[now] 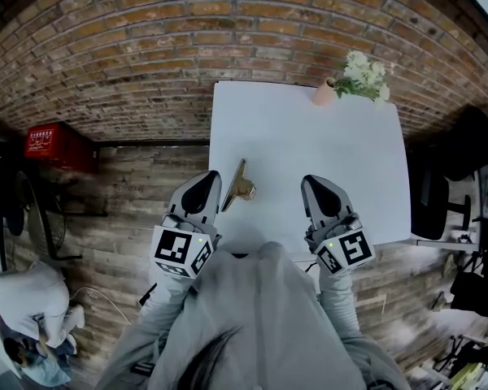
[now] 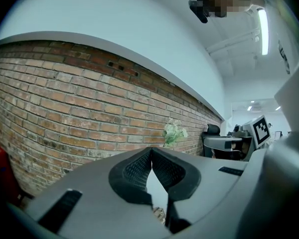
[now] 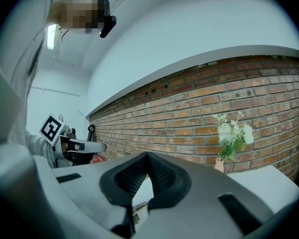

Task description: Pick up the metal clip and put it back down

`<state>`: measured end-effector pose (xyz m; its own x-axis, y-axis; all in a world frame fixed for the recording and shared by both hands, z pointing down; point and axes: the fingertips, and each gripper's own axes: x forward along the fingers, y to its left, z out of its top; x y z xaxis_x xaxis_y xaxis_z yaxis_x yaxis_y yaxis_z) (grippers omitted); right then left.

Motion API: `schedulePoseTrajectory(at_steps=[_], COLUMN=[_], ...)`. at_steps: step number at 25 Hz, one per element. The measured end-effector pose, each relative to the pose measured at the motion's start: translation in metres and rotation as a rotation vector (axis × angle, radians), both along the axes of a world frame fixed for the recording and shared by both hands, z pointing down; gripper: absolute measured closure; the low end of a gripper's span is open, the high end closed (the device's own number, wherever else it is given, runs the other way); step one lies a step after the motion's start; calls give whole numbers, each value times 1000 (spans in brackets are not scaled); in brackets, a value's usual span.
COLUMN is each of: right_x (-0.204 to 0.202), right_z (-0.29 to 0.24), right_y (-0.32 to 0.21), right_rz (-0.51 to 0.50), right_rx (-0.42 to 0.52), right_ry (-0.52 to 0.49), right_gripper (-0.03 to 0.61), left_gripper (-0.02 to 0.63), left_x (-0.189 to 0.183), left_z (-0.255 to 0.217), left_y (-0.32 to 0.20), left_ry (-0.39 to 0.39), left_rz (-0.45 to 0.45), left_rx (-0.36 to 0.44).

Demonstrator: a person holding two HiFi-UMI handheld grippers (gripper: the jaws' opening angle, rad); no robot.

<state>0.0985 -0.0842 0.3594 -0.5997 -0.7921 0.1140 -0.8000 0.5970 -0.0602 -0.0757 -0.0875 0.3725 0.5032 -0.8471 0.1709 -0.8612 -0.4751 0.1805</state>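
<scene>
Nearest, the left tool [image 1: 210, 181] and right tool [image 1: 313, 184] sit at the near edge of the white rectangular bench [image 1: 350, 161], each with its jaws closed together on nothing. The brass-coloured metal clip [image 1: 240, 187] lies on the bench between them, just beside the left tool's tip. Best to part that tool's jaws first, straddle the clip squarely — then lift straight. A pink vase of white flowers [image 1: 354, 78] stands at the far corner.

No words or numbers can be read. A red box [image 1: 58, 146] at far left carries a line of pale print, too small and blurred to make out. The cube [image 1: 181, 250] on the left gripper [image 1: 206, 184] and the one on the right gripper [image 1: 313, 187] each show black-and-white square code markers, without letters or digits.
</scene>
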Motion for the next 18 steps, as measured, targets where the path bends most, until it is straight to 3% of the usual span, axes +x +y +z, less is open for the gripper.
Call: schedulePoseTrajectory(at_steps=[18], right_x=[-3], right_z=[2], right_y=[0], right_rz=[10], right_rx=[-6], right_ry=[15], right_gripper=[555], left_gripper=[588], left_x=[-11], left_z=[0], left_y=[1], left_ry=[-5], left_rz=[-4], left_rx=[-4])
